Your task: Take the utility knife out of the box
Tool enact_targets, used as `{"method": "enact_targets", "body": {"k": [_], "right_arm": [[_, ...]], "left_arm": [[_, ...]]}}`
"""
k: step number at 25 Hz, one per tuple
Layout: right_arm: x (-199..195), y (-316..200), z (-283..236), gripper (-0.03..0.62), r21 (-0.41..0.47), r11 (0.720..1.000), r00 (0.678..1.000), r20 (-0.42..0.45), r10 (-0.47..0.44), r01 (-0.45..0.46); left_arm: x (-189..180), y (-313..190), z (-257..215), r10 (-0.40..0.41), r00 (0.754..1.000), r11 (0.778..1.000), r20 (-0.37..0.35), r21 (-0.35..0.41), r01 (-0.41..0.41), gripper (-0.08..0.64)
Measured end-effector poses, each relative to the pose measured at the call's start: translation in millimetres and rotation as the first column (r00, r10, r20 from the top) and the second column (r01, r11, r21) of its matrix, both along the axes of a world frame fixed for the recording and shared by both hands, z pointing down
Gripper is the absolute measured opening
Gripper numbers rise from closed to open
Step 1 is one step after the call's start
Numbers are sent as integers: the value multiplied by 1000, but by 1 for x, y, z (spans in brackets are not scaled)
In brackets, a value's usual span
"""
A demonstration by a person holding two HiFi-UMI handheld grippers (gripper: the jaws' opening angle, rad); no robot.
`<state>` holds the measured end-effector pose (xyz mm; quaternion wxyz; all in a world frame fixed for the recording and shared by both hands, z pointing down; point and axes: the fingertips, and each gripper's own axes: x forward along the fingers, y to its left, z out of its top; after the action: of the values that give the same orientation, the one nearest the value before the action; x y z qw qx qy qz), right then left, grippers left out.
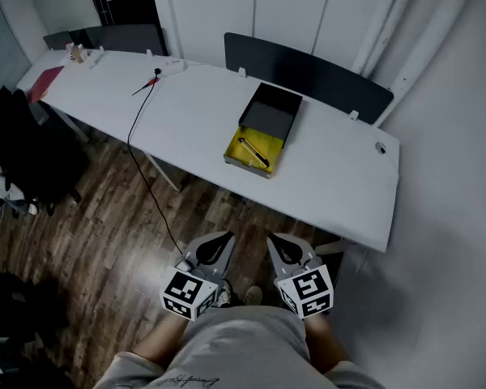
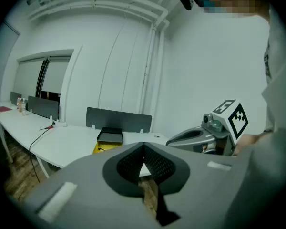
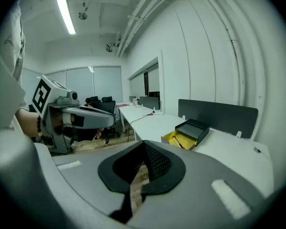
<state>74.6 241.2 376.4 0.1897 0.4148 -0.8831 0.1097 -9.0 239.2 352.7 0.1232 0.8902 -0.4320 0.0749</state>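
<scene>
At the far left end of the table we see a flat red item. A black cable runs off the tabletop's near edge down to the wooden floor. Our left gripper hovers over that floor, well short of the table, its jaws pressed together with nothing between them. Further along, the box sits mid-table, its black half behind the yellow tray. The utility knife lies inside that tray, untouched. Our right gripper hangs just beside the left one, its jaws likewise closed and empty. A small round object rests near the table's right end.
</scene>
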Motion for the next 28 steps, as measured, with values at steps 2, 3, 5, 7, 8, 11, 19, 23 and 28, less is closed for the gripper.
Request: {"method": "enact_targets", "body": {"k": [2, 3, 5, 7, 8, 11, 19, 23, 28], "right_arm": [[-4, 3, 0, 14, -1, 1000, 1000, -1, -1, 1], [-6, 5, 0, 14, 0, 1000, 1000, -2, -2, 2], [-10, 6, -1, 14, 3, 1000, 1000, -5, -5, 5], [-14, 8, -3, 14, 4, 1000, 1000, -6, -8, 8], [-16, 9, -3, 14, 4, 1000, 1000, -6, -9, 9], [-20, 11, -3, 14, -1, 1000, 1000, -4, -13, 13], [-39, 8, -2, 15, 1, 1000, 1000, -16, -15, 15], [-49, 4, -3, 15, 7, 1000, 1000, -20, -15, 16], [-65, 2, -3, 15, 0, 1000, 999, -26, -23, 23]], "left_arm": [[-4, 2, -1, 0, 1000, 1000, -1, 2, 0, 2], [-6, 3, -2, 0, 1000, 1000, -1, 3, 0, 2], [-10, 5, -3, -2, 1000, 1000, -2, 4, 2, 2], [-14, 6, -3, -6, 1000, 1000, -5, 1, 6, 2], [-15, 7, -2, -7, 1000, 1000, -7, -1, 7, 2], [-18, 8, -2, -7, 1000, 1000, -12, -2, 7, 2], [-34, 5, -3, -8, 1000, 1000, -26, 3, 8, 2], [-45, 1, -2, -2, 1000, 1000, -27, 2, 2, 2], [-60, -5, -5, 13, 1000, 1000, -28, 12, -13, 2]]}}
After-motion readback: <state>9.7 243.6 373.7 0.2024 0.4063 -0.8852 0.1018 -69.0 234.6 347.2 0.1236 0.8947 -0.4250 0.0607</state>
